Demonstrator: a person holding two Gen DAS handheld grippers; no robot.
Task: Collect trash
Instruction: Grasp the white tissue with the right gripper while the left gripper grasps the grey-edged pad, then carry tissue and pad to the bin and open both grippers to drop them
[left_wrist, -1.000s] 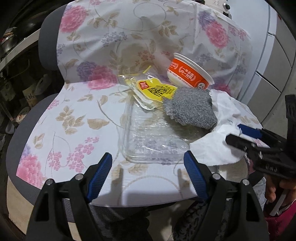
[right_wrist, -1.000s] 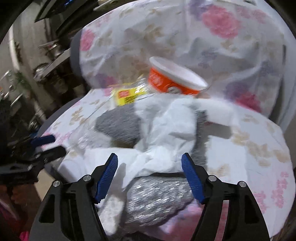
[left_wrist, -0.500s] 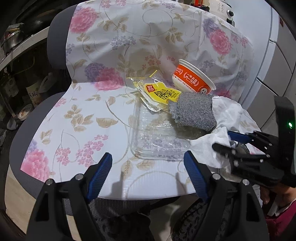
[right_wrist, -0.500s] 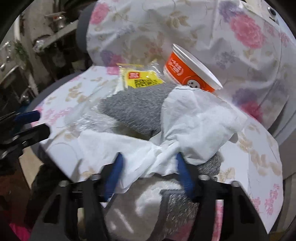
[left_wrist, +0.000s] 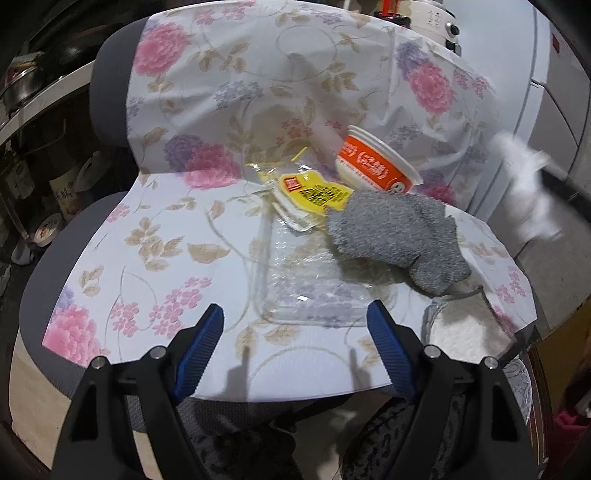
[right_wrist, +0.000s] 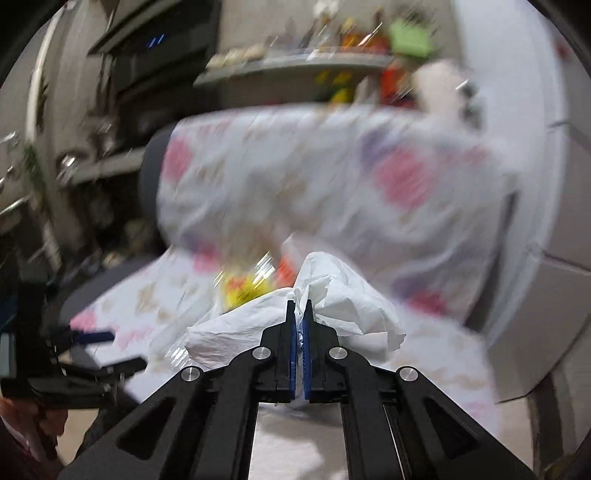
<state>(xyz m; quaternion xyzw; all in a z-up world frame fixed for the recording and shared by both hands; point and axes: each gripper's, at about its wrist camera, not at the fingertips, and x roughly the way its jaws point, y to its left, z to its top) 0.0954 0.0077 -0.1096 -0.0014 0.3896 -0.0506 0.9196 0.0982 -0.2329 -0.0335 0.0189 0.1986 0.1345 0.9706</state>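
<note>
Your right claw (right_wrist: 299, 314) is clamped on the tissue (right_wrist: 332, 291), the blue pads pinched almost together with the crumpled white paper bunched between and around them, so the first piece of trash is in hand and off the seat; in the left wrist view that tissue shows only as a white blur at the far right edge (left_wrist: 528, 192), up beside the chair back. The step in hand, as I read it, is carrying this tissue away, and no bin or bag shows in either view, so your next move calls for finding where it goes before you let go. Keep the pinch firm, since tissue is light and could slip from a thin grip. Your left claw (left_wrist: 295, 332) is wide and holds nothing, hanging over the front edge of the cloth (left_wrist: 155, 206) that covers the chair. Just ahead of it lies the clear tray (left_wrist: 314, 291), flat on the cloth, likely the easiest thing for that claw to take next; it is thin and slick, so I would come at a rim rather than press down on it. The grey sock (left_wrist: 399, 236) lies across the tray's far right corner, and it may be no trash at all. Behind the tray sit the yellow wrapper (left_wrist: 314, 192) and the orange cup (left_wrist: 376, 166), tipped on its side against the chair back. Most of the collecting is still ahead.
</note>
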